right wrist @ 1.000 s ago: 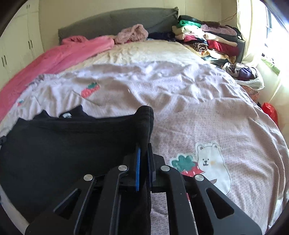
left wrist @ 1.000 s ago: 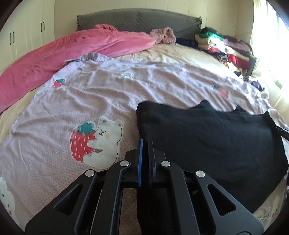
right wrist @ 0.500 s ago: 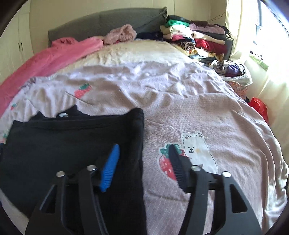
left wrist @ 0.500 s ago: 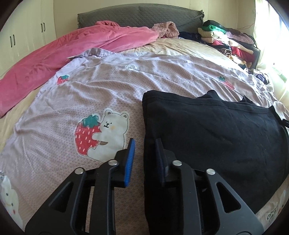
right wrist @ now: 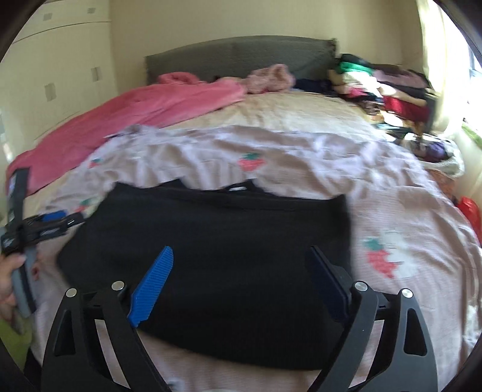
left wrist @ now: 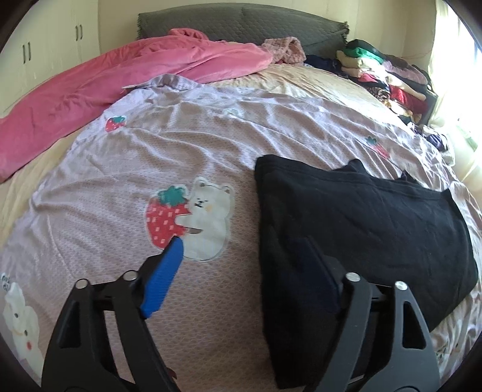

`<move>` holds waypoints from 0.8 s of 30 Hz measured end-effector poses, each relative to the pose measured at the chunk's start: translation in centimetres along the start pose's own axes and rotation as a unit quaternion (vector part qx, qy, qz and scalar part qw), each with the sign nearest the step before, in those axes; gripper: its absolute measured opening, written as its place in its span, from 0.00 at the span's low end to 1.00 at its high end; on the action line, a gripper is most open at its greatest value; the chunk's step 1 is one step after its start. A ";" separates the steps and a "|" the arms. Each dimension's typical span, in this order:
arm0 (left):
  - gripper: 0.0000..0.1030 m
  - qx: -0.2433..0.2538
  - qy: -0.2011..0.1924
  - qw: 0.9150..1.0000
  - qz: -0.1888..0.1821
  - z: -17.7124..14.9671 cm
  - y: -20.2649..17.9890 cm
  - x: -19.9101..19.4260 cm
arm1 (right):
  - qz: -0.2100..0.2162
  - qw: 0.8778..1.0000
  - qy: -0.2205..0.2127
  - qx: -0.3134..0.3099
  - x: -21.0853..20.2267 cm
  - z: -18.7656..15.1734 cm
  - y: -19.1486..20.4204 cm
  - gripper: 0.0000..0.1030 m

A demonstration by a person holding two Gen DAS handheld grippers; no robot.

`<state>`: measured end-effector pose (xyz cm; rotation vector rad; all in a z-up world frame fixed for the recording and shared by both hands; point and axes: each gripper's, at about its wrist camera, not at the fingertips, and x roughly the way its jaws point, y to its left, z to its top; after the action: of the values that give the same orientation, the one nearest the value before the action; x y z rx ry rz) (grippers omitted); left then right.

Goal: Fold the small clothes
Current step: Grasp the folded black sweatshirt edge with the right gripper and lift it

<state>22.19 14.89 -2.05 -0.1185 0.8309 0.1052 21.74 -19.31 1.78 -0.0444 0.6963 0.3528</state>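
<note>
A black garment (left wrist: 355, 229) lies flat on the lilac bedspread (left wrist: 150, 162), its sides folded in. It also shows in the right wrist view (right wrist: 229, 241). My left gripper (left wrist: 244, 250) is open and empty, straddling the garment's left edge near its front corner. My right gripper (right wrist: 241, 259) is open and empty, held over the garment's near middle. The left gripper (right wrist: 48, 224) also shows at the left edge of the right wrist view, in a hand.
A pink blanket (left wrist: 105, 87) lies along the bed's far left. A pile of folded clothes (left wrist: 385, 75) sits at the far right by the grey headboard (left wrist: 241, 18). A laundry basket (right wrist: 439, 153) stands right of the bed. White cupboards line the left wall.
Both grippers let go of the black garment's edges and opened wide. The right gripper pulled back and swung left over the garment's middle; the left gripper backed off slightly.
</note>
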 end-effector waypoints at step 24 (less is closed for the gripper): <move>0.79 0.007 0.052 0.998 -0.045 4.7 -0.2 3.0 | 0.088 0.965 0.053 -0.241 6.2 -3.9 18.5 0.86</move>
<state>27.60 15.51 -1.13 -0.1489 0.9280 0.0094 17.56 -0.64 -3.72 -0.4682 0.7083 0.6906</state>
